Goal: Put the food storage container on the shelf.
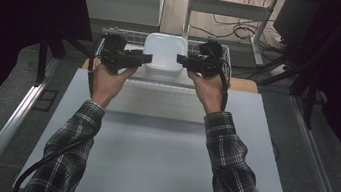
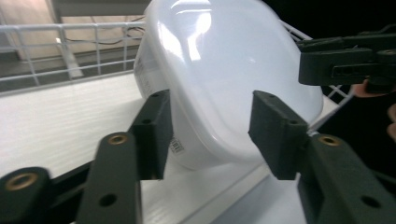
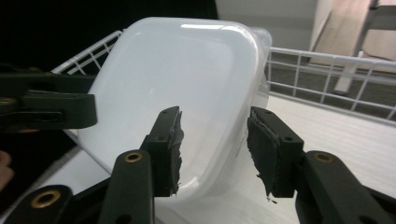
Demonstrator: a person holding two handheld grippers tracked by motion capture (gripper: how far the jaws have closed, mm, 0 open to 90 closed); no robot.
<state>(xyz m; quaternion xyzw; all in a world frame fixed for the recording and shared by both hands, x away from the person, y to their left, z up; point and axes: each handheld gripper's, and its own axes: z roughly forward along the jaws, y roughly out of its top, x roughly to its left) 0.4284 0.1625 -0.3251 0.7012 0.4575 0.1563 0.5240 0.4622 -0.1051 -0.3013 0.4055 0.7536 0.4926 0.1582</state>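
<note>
A white plastic tub [image 1: 165,51] lies upside down, bottom up, inside a white wire basket [image 1: 138,35] at the far end of the table. My left gripper [image 1: 147,58] is at the tub's left side and my right gripper [image 1: 180,58] at its right side, pointing toward each other. In the left gripper view the tub [image 2: 219,79] fills the space beyond the open jaws of the left gripper [image 2: 210,133], and the right gripper [image 2: 343,60] shows at the upper right. The right gripper view has the tub [image 3: 182,93] behind the open right gripper [image 3: 215,149], with the left gripper [image 3: 46,109] at the left.
The basket rests on a white board [image 1: 166,146] covering the table. Basket wires [image 2: 70,51] rise behind the tub, and basket wires [image 3: 327,79] also run along its side. Behind the table are a metal frame [image 1: 231,8] and floor cables [image 1: 238,30]. Dark curtains flank both sides.
</note>
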